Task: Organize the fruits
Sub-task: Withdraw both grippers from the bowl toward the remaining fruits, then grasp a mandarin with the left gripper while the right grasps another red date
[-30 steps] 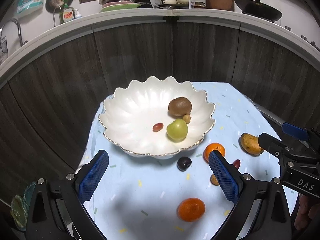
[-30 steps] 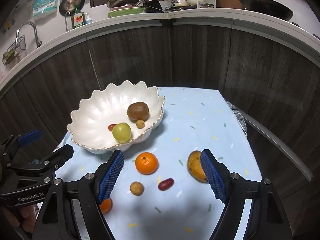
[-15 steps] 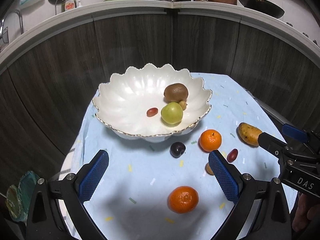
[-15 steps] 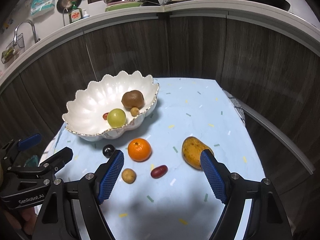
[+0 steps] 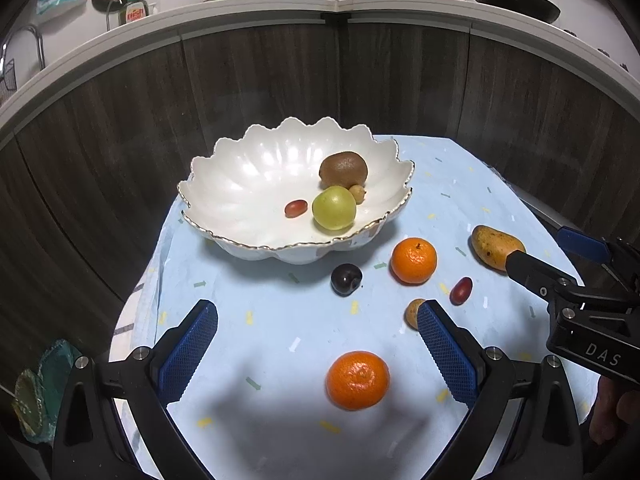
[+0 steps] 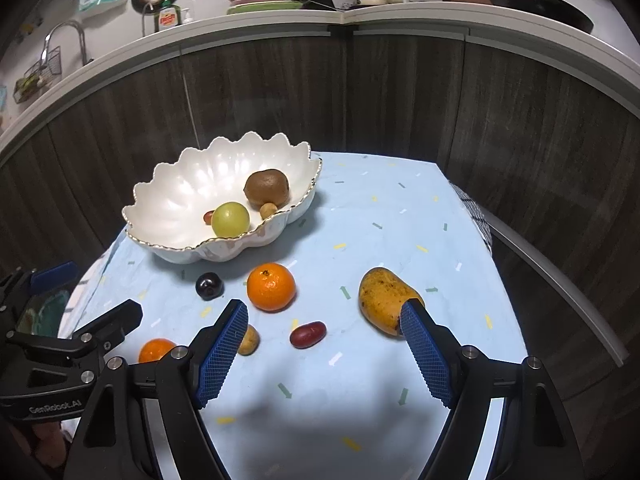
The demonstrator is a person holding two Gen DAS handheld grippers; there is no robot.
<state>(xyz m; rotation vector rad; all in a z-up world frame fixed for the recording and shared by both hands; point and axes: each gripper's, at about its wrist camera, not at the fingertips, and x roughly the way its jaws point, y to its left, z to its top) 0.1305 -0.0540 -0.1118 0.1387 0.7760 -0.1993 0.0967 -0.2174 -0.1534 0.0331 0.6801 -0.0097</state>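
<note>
A white scalloped bowl [image 5: 248, 176] [image 6: 180, 200] on the pale blue cloth holds a kiwi [image 5: 343, 169], a green fruit [image 5: 333, 207], a small red fruit [image 5: 296, 208] and a small tan one [image 5: 357, 193]. Loose on the cloth lie two mandarins [image 5: 413, 260] [image 5: 357, 379], a dark plum [image 5: 346, 279], a red fruit [image 6: 307, 334], a small tan fruit [image 6: 249, 339] and a mango [image 6: 384, 299]. My left gripper [image 5: 318, 344] is open above the near mandarin. My right gripper [image 6: 324, 344] is open, hovering over the red fruit, its right pad in front of the mango.
The small table [image 6: 400, 208] stands against dark wood cabinet fronts [image 5: 256, 80]. Its right edge drops off near a checked towel [image 6: 474, 216]. A counter above carries pans, dishes and a soap bottle [image 6: 168, 16]. A greenish object [image 5: 36, 392] lies on the floor at left.
Both grippers have sunk a little toward the table, so the bowl and fruits sit higher and farther in each view. Both stay open and no fruit has moved.
</note>
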